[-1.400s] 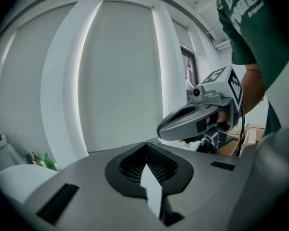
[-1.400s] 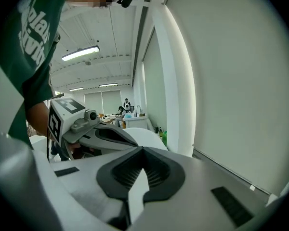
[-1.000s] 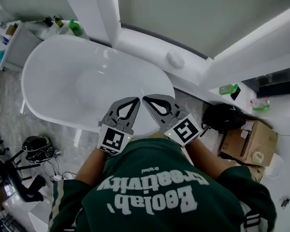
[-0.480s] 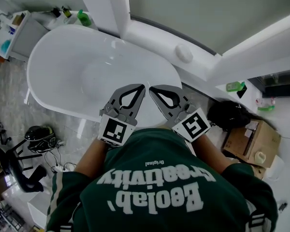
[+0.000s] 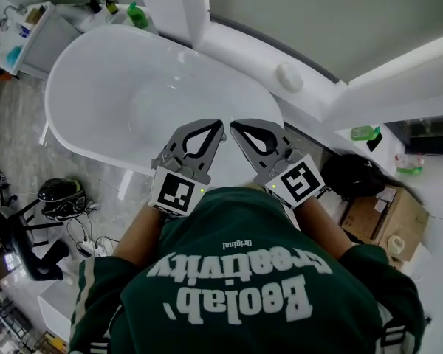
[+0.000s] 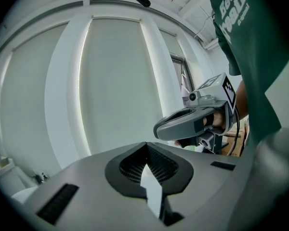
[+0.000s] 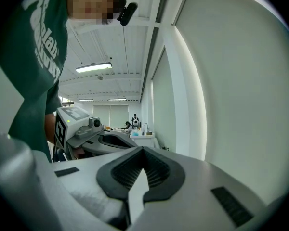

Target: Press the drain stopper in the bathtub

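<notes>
Left tongs [image 5: 218, 125] and right tongs [image 5: 235, 125] are both pressed together on nothing, tips side by side over the near end of the bathtub [image 5: 111, 65]. The tub stretches toward ten o'clock and looks dry and empty. I cannot pick out its drain stopper. Reaching in without sighting it risks jabbing bare enamel.

wide open basin inside the bathtub [image 5: 88, 87], reachable down over the near rim. hemmed behind by a white ledge [image 5: 236, 50], with bottles [image 5: 138, 15] crowding the far end and a helmet [image 5: 59, 190] on the floor [image 5: 15, 142] alongside.
</notes>
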`<state>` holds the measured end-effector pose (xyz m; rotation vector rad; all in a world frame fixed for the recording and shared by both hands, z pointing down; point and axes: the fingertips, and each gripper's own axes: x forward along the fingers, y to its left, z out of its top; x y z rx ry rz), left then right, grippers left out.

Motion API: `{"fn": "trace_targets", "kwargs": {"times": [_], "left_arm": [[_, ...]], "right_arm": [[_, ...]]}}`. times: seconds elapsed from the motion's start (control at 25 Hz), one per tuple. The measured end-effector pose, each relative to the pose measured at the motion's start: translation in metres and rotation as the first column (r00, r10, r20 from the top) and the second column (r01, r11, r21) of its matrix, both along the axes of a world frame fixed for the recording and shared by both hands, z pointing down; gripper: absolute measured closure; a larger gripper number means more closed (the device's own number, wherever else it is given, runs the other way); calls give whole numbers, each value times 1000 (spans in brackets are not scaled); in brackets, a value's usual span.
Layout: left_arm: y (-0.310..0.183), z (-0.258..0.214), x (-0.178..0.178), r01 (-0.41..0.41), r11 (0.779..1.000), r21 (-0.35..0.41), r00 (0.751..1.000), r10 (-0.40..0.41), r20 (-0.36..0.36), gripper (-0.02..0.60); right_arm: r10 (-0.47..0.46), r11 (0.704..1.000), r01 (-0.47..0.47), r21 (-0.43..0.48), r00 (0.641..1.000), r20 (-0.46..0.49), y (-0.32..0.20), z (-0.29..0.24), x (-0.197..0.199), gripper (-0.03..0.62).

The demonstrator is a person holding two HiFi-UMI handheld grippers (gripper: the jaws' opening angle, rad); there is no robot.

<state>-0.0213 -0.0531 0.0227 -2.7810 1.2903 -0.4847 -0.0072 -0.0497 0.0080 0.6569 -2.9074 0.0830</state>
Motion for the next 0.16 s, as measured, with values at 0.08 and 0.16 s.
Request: {"fn": "trace_targets", "kwargs": {"times": [0.08, 0.16], "left_arm": [[0, -1, -1, -1, 1000, 2, 1000, 1, -9, 575], [-1, -1, -1, -3, 1000, 11, 1000, 3, -14, 575]], "right_arm": [[-5, 1000, 5, -10, 1000, 15, 1, 0, -5, 583], [-7, 1000, 8, -20, 1000, 30, 1, 0, -10, 583]]}}
